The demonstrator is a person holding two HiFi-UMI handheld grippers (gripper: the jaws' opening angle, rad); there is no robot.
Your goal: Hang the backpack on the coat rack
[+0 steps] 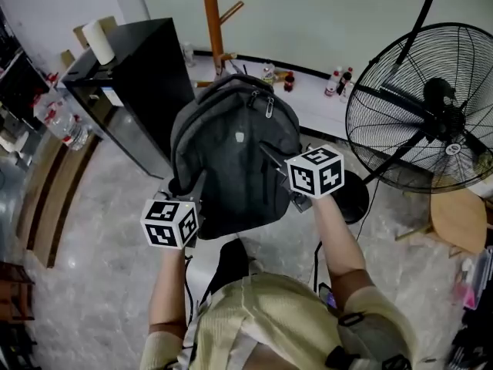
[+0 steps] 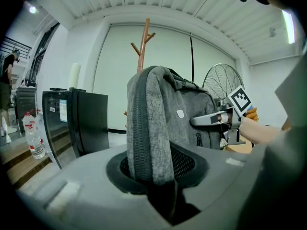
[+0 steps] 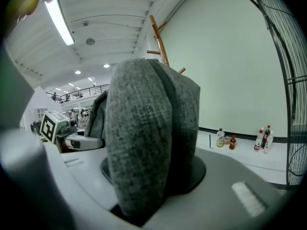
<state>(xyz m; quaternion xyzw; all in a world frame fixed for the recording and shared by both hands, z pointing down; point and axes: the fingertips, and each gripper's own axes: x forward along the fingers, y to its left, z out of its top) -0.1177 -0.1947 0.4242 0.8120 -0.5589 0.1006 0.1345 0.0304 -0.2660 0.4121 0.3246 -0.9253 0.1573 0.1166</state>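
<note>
A grey backpack (image 1: 231, 156) hangs in the air in front of me, held from both sides. My left gripper (image 1: 192, 190) is shut on its lower left edge; in the left gripper view a grey zippered fold (image 2: 149, 128) fills the jaws. My right gripper (image 1: 271, 154) is shut on the pack's right side, where thick grey fabric (image 3: 144, 138) sits between its jaws. The orange wooden coat rack (image 1: 212, 14) stands beyond the backpack near the wall, its pegs (image 2: 142, 37) rising above the pack's top.
A black cabinet (image 1: 135, 91) with a paper roll (image 1: 98, 41) on it stands at the left. A large black floor fan (image 1: 416, 106) is at the right, with a round wooden stool (image 1: 458, 220) beside it. Several bottles (image 1: 339, 79) line the wall's base.
</note>
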